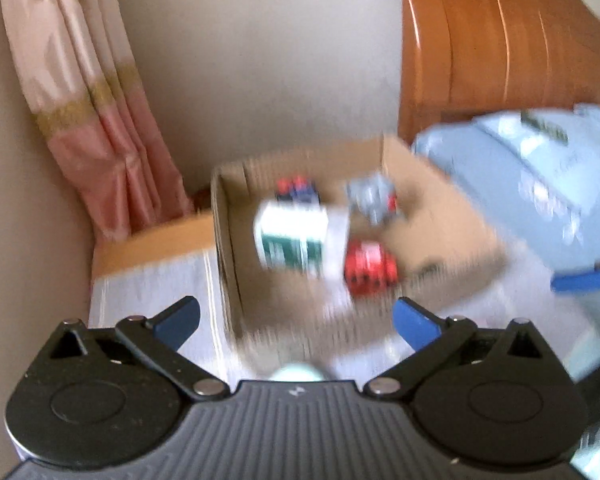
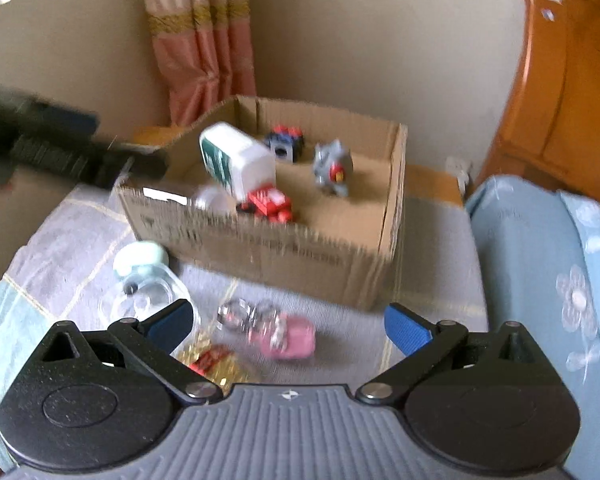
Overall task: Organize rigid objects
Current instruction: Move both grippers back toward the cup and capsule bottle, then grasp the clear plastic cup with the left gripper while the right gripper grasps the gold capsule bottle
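Both the left gripper (image 1: 296, 320) and the right gripper (image 2: 288, 322) are spread wide and grasp nothing. A white-and-green box (image 2: 236, 160) lies tilted inside the cardboard box (image 2: 268, 248), beside a red toy car (image 2: 270, 202) and a grey figure (image 2: 332, 170). A pink object (image 2: 290, 338) lies on the bed cover (image 2: 52, 248) outside it.

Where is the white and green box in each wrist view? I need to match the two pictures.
Left wrist view: the white and green box sits near picture centre, inside the cardboard box, left of the red toy.
Right wrist view: the same box is above centre, left of middle, tilted inside the cardboard box.
Shared landmark: the pink curtain behind the cardboard box.
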`<state>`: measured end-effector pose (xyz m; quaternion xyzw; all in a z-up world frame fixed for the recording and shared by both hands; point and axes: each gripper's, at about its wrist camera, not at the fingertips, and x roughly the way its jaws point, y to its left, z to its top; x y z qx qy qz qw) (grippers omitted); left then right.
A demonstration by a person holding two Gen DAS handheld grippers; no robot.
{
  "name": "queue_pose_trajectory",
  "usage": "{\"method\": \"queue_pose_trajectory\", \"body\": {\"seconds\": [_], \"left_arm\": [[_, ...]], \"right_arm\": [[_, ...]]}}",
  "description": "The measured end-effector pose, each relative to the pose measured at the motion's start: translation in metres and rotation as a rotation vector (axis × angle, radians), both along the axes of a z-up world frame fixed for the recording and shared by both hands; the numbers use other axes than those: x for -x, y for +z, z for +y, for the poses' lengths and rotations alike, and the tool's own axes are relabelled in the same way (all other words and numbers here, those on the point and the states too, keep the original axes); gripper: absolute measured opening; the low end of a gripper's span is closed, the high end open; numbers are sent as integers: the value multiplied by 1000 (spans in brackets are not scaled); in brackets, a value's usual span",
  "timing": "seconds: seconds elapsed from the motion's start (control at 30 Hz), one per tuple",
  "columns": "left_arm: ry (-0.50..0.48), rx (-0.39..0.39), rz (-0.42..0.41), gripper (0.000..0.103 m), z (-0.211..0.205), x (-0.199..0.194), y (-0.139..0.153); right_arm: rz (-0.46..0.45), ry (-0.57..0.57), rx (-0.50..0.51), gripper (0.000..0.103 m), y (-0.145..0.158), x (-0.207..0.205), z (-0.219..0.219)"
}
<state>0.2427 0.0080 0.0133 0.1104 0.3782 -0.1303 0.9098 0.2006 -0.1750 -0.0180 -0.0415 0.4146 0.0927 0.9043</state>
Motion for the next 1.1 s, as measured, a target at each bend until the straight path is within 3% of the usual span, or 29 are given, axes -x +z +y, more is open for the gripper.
{"method": "queue_pose_trajectory", "body": {"seconds": [0.13, 0.4, 0.73, 1.1], "left_arm": [[21, -52, -10, 102, -3, 28, -25], [164, 15, 22, 102, 20, 48, -38], [223, 15, -5, 102, 39, 53, -28], [226, 19, -3, 102, 45, 58, -25]], "right_arm": [[11, -58, -37, 103, -12, 11, 3], [48, -108, -149, 103, -30, 16, 11], [46, -120, -98, 103, -47, 3, 39], [58, -179, -64, 103, -48, 17, 3]]}}
